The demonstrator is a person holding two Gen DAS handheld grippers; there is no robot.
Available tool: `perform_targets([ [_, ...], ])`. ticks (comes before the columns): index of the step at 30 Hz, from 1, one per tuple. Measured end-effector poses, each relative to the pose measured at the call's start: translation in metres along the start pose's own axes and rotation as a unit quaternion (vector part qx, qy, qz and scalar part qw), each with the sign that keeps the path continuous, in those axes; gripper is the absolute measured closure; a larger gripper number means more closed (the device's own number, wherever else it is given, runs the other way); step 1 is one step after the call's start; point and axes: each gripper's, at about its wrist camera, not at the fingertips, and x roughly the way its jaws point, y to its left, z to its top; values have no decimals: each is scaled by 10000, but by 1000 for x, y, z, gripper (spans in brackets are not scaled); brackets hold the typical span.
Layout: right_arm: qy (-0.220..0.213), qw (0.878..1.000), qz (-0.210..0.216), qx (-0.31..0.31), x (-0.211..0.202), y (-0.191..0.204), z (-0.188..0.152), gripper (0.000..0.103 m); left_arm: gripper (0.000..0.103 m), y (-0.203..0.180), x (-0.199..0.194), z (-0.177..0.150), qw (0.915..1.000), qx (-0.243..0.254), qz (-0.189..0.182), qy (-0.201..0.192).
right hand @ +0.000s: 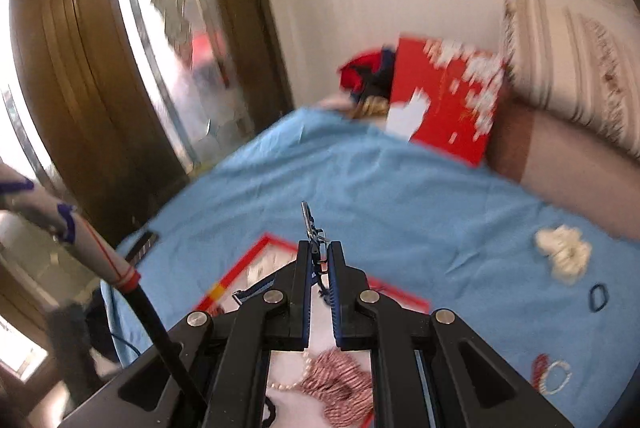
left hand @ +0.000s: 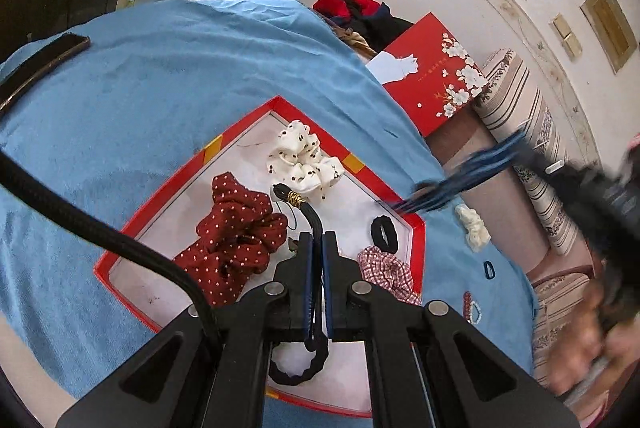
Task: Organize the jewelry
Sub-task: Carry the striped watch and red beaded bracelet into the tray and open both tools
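Inside red tray [left hand: 418, 240]: two scrunchies [left hand: 236, 240], checked scrunchie [left hand: 386, 270].

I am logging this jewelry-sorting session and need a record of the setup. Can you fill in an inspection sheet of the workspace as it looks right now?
Surface: light blue cloth spread out, wrinkled.
Job's things: red-rimmed open box holds a dark red dotted scrunchie, a white dotted scrunchie, a small black hair tie and a red checked scrunchie; cream scrunchie, small dark blue loop and bead bracelets lie on the cloth.
Clutter: red flowered box lid; dark flat object.
Grippers: left gripper shut on a black braided hair band; right gripper shut on a small metal clasp.
Cables: black cable.
Surroundings: striped cushion, white wall.
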Motion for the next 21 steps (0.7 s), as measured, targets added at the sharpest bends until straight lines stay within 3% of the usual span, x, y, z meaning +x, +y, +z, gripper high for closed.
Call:
perform_targets([
  [4,542,9982,212,109,35,0,-36,95,99,-5,1,0,9999,97,34,2],
  [14,1296,9890,542,463,57,-15,-78,93,99,3,-5,2,9996,-140,-226,-8],
  [15,1353,9877,581,529,56,-17,-81,91,99,3,-5,1,9995,-154,-290,-3],
  [19,1354,9864,700,617,37,-25,-88,56,99,3,-8,0,9981,-224,-581,1],
  [21,1231,9883,699,568,22,-27,-90,55,99,4,-9,0,9971,-263,-719,7],
])
